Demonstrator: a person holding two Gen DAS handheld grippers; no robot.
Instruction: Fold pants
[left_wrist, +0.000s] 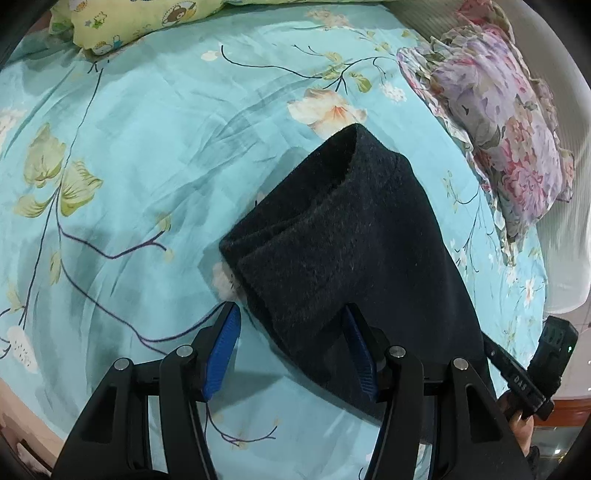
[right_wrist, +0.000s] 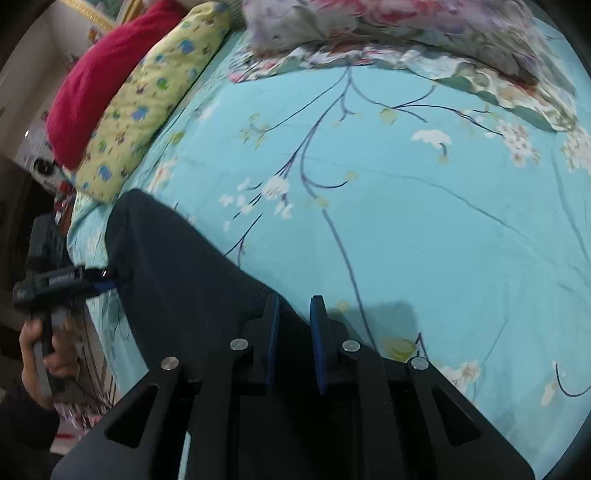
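Holding the pants (left_wrist: 354, 251) up off the bed (left_wrist: 155, 155), you have the dark garment strung between your two hands, and that span is what the next move turns on. Your left gripper (left_wrist: 291, 350) stands wide open in its own view, the cloth lying between the blue pads (left_wrist: 221, 350) and against the right-hand one, so whether it truly bears any weight you cannot tell from here; the right wrist view shows it touching the garment's far-left edge. Your right gripper (right_wrist: 293, 339) has its jaws drawn near together with a narrow gap, the fabric's edge passing beside the left pad and under the body, so a firm pinch cannot be confirmed. The pants already look doubled, with a thick rolled end (left_wrist: 343, 162) pointing away from you toward the flowered pillow (left_wrist: 509, 122). Their long axis runs from your left gripper forward and rightward, so I judge the left hand nearer the free end, best placed to lay it down
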